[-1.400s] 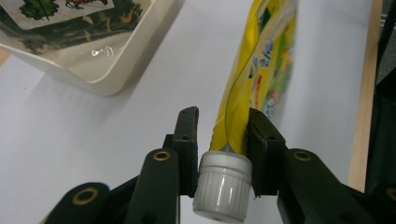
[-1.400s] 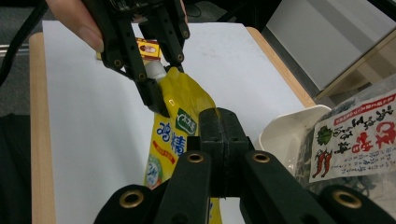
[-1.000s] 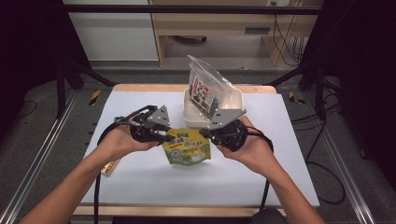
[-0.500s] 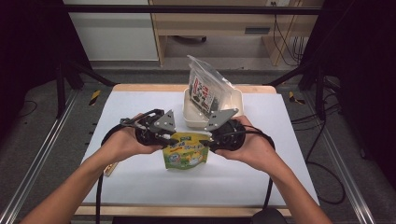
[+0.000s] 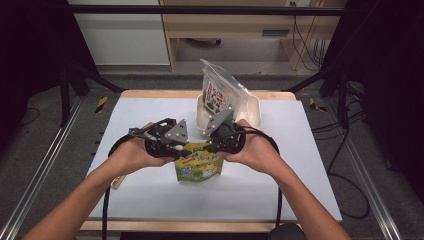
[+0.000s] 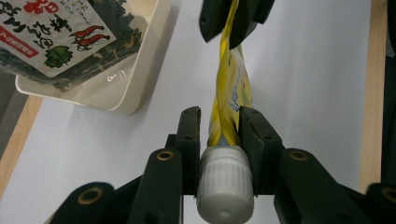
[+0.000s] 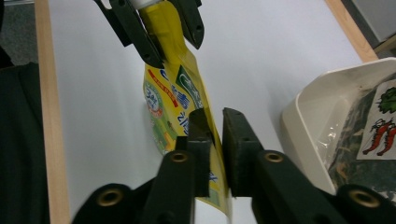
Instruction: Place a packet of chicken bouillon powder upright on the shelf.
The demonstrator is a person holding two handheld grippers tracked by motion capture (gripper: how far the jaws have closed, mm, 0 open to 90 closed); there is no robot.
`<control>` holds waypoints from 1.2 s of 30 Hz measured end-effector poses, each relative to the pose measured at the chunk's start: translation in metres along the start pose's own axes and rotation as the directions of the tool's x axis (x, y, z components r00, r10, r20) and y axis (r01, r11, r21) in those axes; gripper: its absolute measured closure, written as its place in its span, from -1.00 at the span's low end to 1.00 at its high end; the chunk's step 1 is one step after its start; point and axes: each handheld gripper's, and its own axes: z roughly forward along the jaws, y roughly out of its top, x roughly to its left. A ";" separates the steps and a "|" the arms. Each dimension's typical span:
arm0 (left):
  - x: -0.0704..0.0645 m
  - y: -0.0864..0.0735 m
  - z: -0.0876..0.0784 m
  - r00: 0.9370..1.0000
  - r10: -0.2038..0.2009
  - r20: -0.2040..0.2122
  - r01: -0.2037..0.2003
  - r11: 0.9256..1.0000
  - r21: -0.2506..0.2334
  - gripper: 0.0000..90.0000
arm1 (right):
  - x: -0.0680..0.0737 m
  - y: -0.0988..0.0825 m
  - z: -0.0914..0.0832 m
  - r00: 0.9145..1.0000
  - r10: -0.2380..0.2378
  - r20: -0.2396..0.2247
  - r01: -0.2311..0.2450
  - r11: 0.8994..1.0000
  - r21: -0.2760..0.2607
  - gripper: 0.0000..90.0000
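A yellow spout pouch (image 5: 197, 167) with a white cap (image 6: 225, 179) hangs between my two grippers over the middle of the white table (image 5: 300, 175). My left gripper (image 5: 186, 149) is shut on the pouch's neck (image 6: 219, 121), just below the cap. My right gripper (image 5: 211, 146) is shut on the opposite edge of the pouch (image 7: 215, 119). In the left gripper view the pouch (image 6: 236, 74) runs edge-on up to the right gripper (image 6: 236, 18). In the right gripper view its printed face (image 7: 173, 93) stretches up to the left gripper (image 7: 156, 28).
A cream tub (image 5: 252, 107) stands just behind the grippers and holds an upright clear bag of dark seaweed (image 5: 217, 92) with a red-and-white label. A small tan object (image 5: 117, 181) lies near the table's front left. Bare table lies to both sides.
Both grippers have drawn closer together and slightly toward the person, still holding the pouch between them. The tub and the bag have not moved.
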 end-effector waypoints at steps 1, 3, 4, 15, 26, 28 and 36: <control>0.000 0.000 0.000 1.000 0.000 0.000 0.000 1.000 0.000 0.55 | 0.000 0.001 0.001 1.000 -0.001 -0.002 0.001 1.000 -0.003 0.91; 0.001 -0.004 0.000 1.000 -0.002 -0.015 0.002 1.000 -0.019 0.53 | 0.000 0.001 0.001 1.000 0.004 -0.013 -0.004 1.000 0.000 0.99; 0.001 -0.004 0.000 1.000 -0.002 -0.015 0.002 1.000 -0.019 0.45 | 0.001 0.001 0.000 1.000 0.004 -0.012 -0.004 1.000 0.006 1.00; -0.002 -0.027 -0.013 0.971 -0.201 -0.125 0.185 0.974 -0.132 -0.67 | -0.006 -0.021 -0.037 0.992 0.121 0.046 -0.123 0.992 0.025 1.00; -0.011 -0.042 -0.004 0.940 -0.304 -0.153 0.282 0.947 -0.152 -0.79 | -0.027 -0.059 -0.084 0.950 0.277 0.142 -0.280 0.960 0.005 1.00; -0.012 -0.042 -0.003 0.939 -0.307 -0.157 0.284 0.947 -0.153 -0.79 | -0.028 -0.062 -0.087 0.948 0.282 0.151 -0.286 0.958 0.006 1.00; -0.027 -0.055 0.010 0.916 -0.356 -0.183 0.329 0.930 -0.163 -0.79 | -0.039 -0.081 -0.121 0.895 0.388 0.221 -0.399 0.917 0.003 1.00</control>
